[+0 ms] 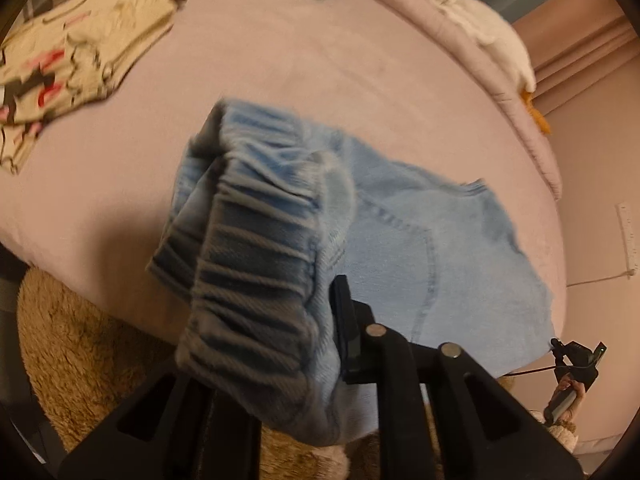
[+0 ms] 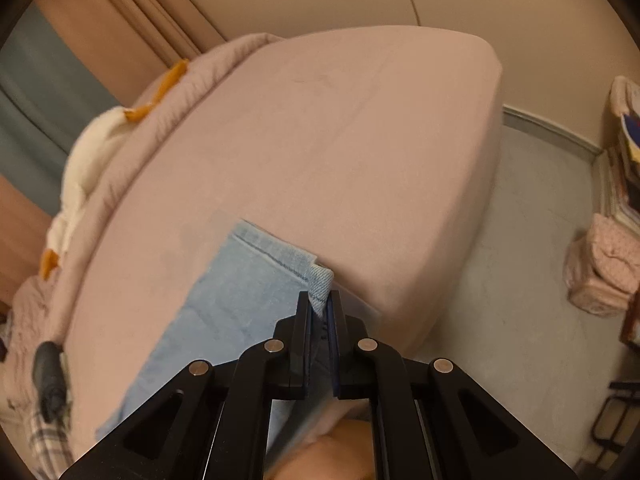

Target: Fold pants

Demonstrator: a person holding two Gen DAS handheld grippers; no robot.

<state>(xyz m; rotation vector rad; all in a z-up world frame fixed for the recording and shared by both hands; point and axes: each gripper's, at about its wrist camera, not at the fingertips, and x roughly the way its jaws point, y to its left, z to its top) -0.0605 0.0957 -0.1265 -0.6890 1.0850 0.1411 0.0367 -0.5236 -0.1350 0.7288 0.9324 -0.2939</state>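
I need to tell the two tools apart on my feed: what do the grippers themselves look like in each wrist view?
Both look alike. The right gripper is matte black plastic: two flat, narrow fingers with dark blue pads, on angular linkage arms with triangular cut-outs and round silver pivot pins. The left gripper shows the same black arms and silver pins; only one finger is visible. No cables, markings or sleeves show.

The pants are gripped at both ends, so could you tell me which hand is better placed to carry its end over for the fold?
Probably the right. Its fingers pinch the thin hem corner of the pants, light and free to swing. The left gripper holds the bulky elastic waistband.
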